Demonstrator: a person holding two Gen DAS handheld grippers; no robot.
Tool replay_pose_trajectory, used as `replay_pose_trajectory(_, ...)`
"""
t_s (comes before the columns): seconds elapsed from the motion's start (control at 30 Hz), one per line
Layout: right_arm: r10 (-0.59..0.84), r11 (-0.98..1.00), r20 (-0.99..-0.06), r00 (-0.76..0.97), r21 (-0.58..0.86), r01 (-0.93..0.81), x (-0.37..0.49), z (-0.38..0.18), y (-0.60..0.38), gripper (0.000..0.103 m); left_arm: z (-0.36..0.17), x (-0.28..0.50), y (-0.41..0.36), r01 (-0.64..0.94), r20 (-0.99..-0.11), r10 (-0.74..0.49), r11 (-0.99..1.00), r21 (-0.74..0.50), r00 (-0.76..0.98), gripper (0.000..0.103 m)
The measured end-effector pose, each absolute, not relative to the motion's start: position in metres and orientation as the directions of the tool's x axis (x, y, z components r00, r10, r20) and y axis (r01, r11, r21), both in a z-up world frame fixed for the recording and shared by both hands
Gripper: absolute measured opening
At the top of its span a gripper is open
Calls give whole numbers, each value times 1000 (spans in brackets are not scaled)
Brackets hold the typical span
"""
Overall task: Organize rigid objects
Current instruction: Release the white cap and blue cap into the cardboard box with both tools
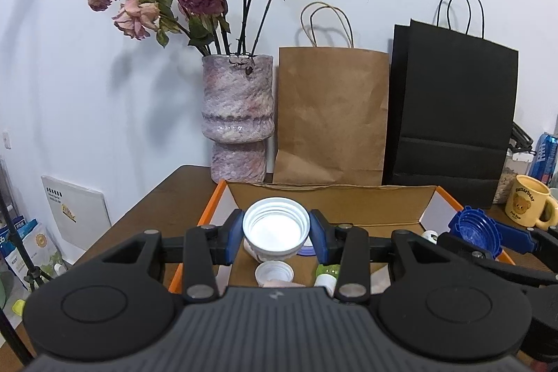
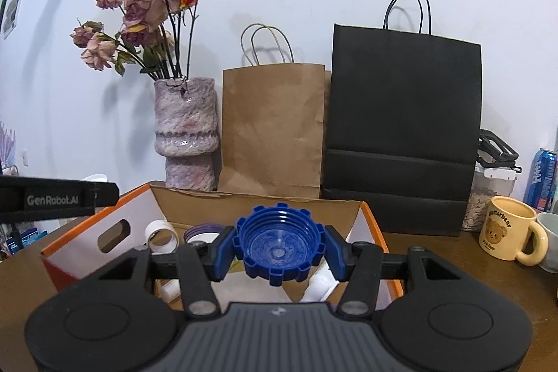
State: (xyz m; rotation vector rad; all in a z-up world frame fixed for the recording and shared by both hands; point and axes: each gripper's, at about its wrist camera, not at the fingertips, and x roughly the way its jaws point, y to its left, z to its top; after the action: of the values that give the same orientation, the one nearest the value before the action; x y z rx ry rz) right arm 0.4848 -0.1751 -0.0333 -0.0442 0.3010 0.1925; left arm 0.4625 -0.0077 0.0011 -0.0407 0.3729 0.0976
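Note:
My left gripper (image 1: pixel 276 230) is shut on a white screw lid (image 1: pixel 276 225), held open side toward the camera above the cardboard box (image 1: pixel 334 194) with orange rims. My right gripper (image 2: pixel 279 248) is shut on a blue notched lid (image 2: pixel 279 243), also held over the box (image 2: pixel 258 201); that blue lid (image 1: pixel 476 229) and the right gripper show at the right edge of the left wrist view. Inside the box lie a small white cap (image 1: pixel 274 272), a green-and-white bottle (image 1: pixel 327 274), a white ring (image 2: pixel 161 232) and a purple-rimmed lid (image 2: pixel 202 230).
Behind the box stand a mottled pink vase (image 1: pixel 239 117) with dried roses, a brown paper bag (image 1: pixel 331 114) and a black paper bag (image 1: pixel 453 114). A yellow bear mug (image 2: pixel 511 230), a jar (image 2: pixel 490 194) and a blue can (image 2: pixel 542 178) stand at right on the brown table (image 2: pixel 453 253).

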Motion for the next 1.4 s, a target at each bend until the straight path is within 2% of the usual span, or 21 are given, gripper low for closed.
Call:
replay_pose_trajectory(1.0, 186, 975, -350, 918, -49, -216, 544, -49, -168, 53, -22, 530, -6, -101, -396, 113, 994, 50, 911, 41)
replay_pose_trajectory(1.03, 184, 976, -354, 917, -47, -214, 545, -50, -168, 54, -22, 529, -6, -105, -393, 117, 993, 53, 912, 47)
replay_pose_trajectory(1.07, 183, 976, -357, 916, -46, -213, 545, -50, -168, 65, -22, 529, -6, -106, -391, 119, 993, 55, 913, 54)
replay_pose_trajectory(1.1, 178, 977, -357, 917, -47, -208, 544, -50, -169, 74, -22, 528, -6, -115, -387, 128, 992, 57, 913, 76)
replay_pose_trajectory(1.13, 169, 979, -350, 921, -49, -198, 543, -51, -170, 95, -21, 526, -6, -128, -376, 141, 990, 59, 916, 90)
replay_pose_trajectory(1.17, 158, 981, -340, 927, -53, -186, 542, -51, -170, 103, -21, 524, -5, -141, -358, 154, 988, 64, 921, 94)
replay_pose_trajectory(1.2, 149, 983, -330, 932, -56, -177, 541, -51, -171, 103, -20, 522, -4, -149, -342, 163, 987, 66, 926, 102)
replay_pose_trajectory(1.4, 142, 986, -333, 932, -40, -164, 543, -50, -174, 103, -15, 521, 2, -171, -330, 175, 984, 42, 927, 103)
